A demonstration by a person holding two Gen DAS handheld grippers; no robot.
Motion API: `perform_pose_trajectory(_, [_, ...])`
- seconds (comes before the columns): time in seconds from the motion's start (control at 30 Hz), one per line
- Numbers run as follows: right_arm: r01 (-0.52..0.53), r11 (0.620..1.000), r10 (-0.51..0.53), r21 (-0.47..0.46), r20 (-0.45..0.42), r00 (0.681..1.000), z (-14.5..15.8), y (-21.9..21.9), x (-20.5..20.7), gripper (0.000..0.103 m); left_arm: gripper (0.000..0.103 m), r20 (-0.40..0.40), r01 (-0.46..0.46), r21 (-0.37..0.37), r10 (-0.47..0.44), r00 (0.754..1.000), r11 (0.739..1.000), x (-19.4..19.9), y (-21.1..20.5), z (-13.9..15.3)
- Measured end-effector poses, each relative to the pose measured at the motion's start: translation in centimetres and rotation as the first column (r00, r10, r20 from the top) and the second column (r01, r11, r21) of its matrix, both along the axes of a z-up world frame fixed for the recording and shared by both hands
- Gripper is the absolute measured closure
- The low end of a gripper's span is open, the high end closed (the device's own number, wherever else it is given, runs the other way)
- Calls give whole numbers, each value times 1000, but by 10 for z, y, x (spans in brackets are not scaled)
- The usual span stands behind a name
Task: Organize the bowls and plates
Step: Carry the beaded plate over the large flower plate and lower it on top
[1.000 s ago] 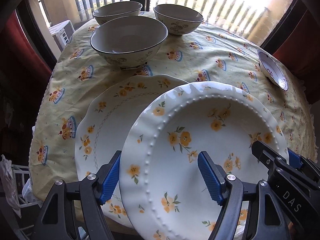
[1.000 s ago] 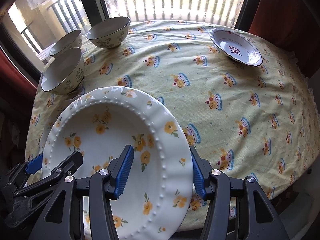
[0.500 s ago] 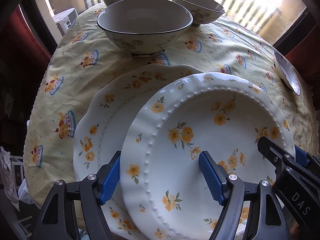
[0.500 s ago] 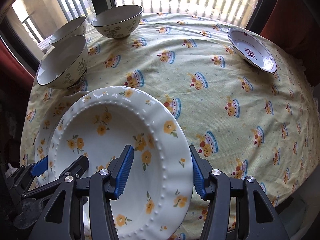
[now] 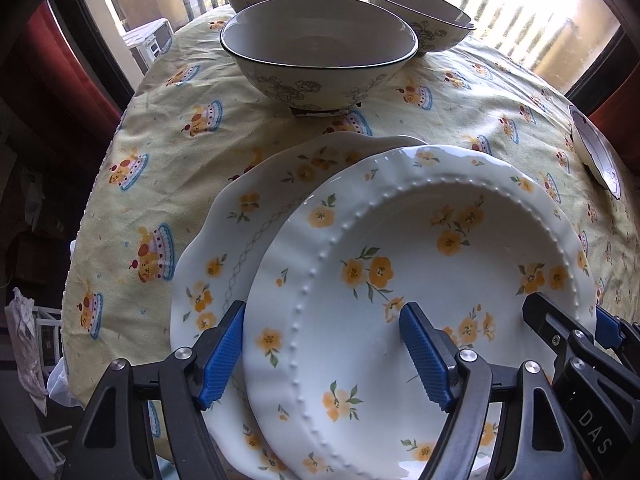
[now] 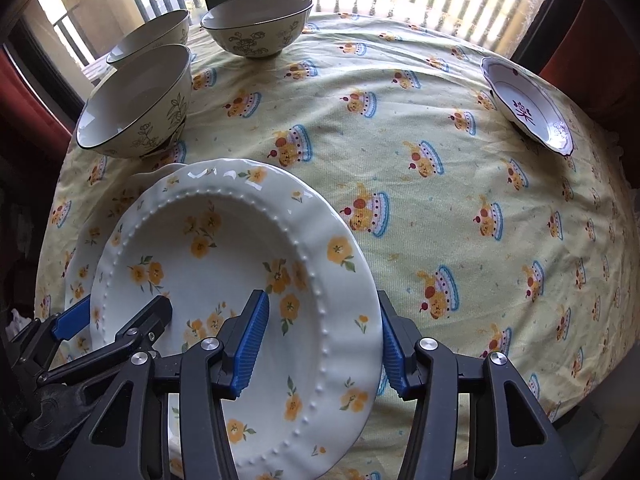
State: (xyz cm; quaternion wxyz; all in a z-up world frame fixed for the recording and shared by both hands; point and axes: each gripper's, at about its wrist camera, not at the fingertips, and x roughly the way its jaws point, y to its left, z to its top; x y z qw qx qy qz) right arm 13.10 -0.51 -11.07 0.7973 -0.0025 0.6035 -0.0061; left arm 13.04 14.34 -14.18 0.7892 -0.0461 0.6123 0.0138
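The beaded plate [image 5: 420, 280] faces up, its right side tilted higher, overlapping a larger plate [image 5: 224, 248] at the table's near-left edge. The left gripper [image 5: 320, 352] straddles its left rim, released. The right gripper [image 6: 324, 344] is closing around its right rim; actual contact is unclear.

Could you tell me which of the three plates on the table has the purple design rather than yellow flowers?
It is the small plate standing alone near the table's far right edge. The two yellow-flowered ones, the beaded plate and the larger plate beneath it, are stacked near the grippers.
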Motion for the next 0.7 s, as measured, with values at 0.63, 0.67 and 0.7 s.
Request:
perform_pose_trajectory(0.63, [82, 995, -81, 50, -10, 997, -3, 0, -16, 67, 25, 60, 72, 60, -75, 995, 996, -14, 18, 24])
perform_pose_trajectory(0.67, [80, 996, -80, 49, -11, 997, -5, 2, -16, 67, 25, 60, 74, 61, -77, 995, 995, -15, 20, 24])
perform_pose_trajectory(0.7, [80, 996, -79, 49, -14, 997, -7, 4, -15, 66, 25, 59, 77, 59, -80, 995, 995, -15, 21, 23])
